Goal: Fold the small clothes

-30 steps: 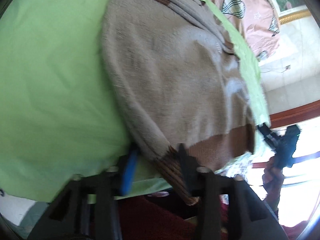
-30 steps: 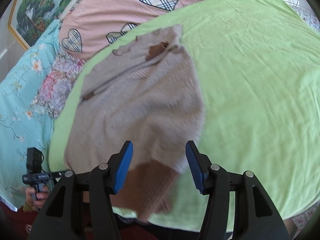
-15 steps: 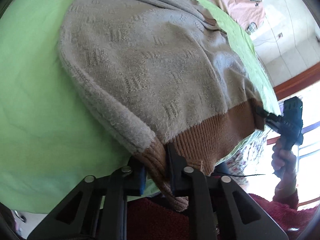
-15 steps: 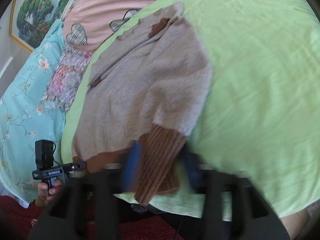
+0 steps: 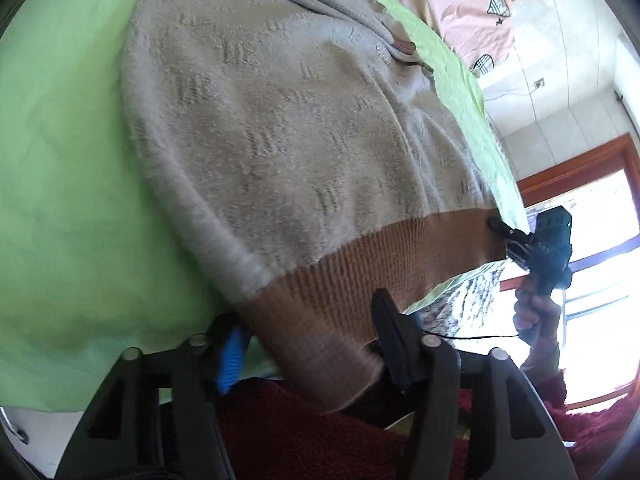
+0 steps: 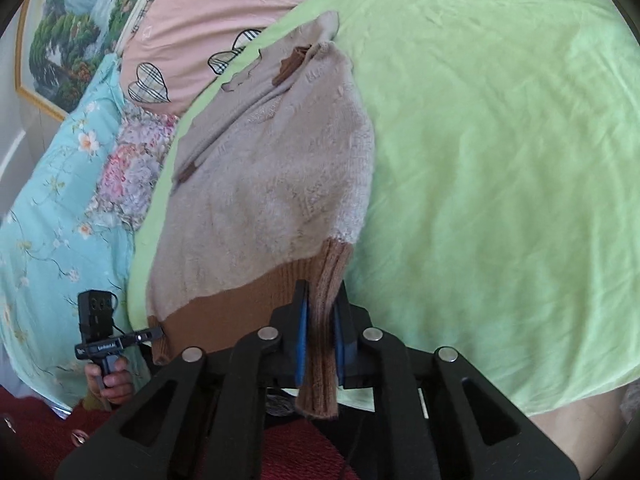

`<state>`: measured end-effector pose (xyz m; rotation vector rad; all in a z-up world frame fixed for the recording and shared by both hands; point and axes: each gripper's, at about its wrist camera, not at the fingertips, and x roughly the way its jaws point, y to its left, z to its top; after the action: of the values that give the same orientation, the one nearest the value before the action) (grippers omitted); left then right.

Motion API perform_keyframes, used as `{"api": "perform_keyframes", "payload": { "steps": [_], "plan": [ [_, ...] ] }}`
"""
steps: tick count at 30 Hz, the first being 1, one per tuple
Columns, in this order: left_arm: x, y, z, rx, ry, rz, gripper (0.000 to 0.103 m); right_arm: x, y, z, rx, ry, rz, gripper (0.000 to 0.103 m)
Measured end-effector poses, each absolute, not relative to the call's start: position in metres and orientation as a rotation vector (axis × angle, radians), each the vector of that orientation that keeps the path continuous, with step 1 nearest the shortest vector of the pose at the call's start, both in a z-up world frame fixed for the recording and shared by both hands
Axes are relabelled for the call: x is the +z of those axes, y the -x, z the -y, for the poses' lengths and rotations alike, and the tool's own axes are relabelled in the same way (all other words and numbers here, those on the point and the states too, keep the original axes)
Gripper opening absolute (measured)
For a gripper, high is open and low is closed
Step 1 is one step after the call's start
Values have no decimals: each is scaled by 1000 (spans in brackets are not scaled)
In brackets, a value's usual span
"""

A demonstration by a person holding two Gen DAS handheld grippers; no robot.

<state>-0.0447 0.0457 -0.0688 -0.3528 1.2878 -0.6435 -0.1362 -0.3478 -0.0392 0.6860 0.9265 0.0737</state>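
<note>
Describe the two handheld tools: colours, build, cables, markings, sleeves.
Left tool and right tool match: black plastic frames with cut-out slots, round silver pivot bolts, blue pads on the finger insides. Seen from the right wrist view, the left tool has a boxy black body on a pistol-style handle, with a thin black cable and pale lettering too small to read. The person's sleeve is dark red and fuzzy.

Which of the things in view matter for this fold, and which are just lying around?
Job: sweater, pinched at its brown hem by the right gripper; left gripper, open around the hem; green sheet underneath.
Lying about: pink heart quilt; blue floral bedding; framed painting.
</note>
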Motion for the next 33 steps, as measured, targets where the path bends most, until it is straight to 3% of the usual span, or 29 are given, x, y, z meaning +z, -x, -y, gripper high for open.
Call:
{"api": "perform_keyframes", "payload": {
  "steps": [2,3,4,6,15,16,19,25,33],
  "plan": [
    [-69,45,-39,-634,319,-1268,55,-41,131,347,83,-690,-925,17],
    [-68,47,-35,-626,279,-1246,38,-42,129,346,85,-689,-924,17],
    [-67,49,-33,-614,243,-1233,8,-44,128,345,82,-682,-927,17],
    [-67,53,-38,-600,216,-1218,7,-42,130,345,77,-666,-923,8],
    [-81,46,-61,-632,352,-1248,11,-45,139,352,80,-673,-905,10],
    [-77,48,-58,-631,311,-1225,7,-46,136,350,94,-684,-903,10],
    [-58,64,-58,-626,218,-1131,5,-44,139,351,99,-679,-897,9],
    [-32,72,-83,-640,318,-1011,5,-46,165,374,111,-783,-861,7],
    [30,43,-103,-651,425,-818,5,8,138,369,245,-803,-655,7]
  ]
}}
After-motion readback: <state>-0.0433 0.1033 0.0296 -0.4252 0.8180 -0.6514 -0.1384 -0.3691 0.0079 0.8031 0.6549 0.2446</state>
